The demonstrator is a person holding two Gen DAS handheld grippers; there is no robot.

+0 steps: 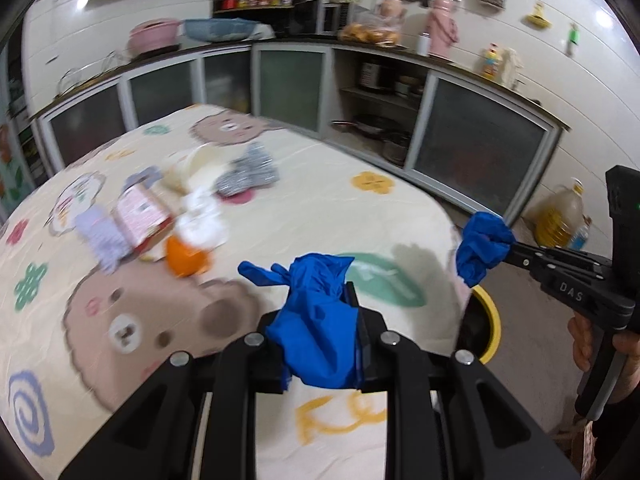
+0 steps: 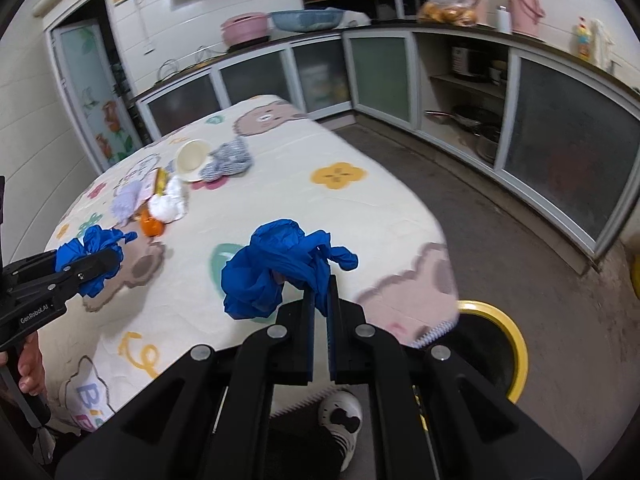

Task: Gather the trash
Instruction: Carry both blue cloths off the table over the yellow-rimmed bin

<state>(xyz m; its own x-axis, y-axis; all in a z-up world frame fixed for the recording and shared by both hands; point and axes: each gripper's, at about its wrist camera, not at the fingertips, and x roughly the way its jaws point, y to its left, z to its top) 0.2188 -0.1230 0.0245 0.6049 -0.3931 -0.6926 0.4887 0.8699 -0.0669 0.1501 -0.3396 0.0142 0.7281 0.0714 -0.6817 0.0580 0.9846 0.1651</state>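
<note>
Gloves are clamped: one blue glove (image 1: 316, 320) in left gripper (image 1: 316, 344), another blue glove (image 2: 276, 268) in right gripper (image 2: 320, 320). Yellow-rimmed bin (image 2: 508, 344) sits below-right, nothing dropped yet. Trash pile (image 1: 168, 216) ahead remains uncollected.

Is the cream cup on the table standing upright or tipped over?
Tipped over. The cream cup lies on its side on the table, its open mouth facing the camera, beside the grey cloth.
</note>
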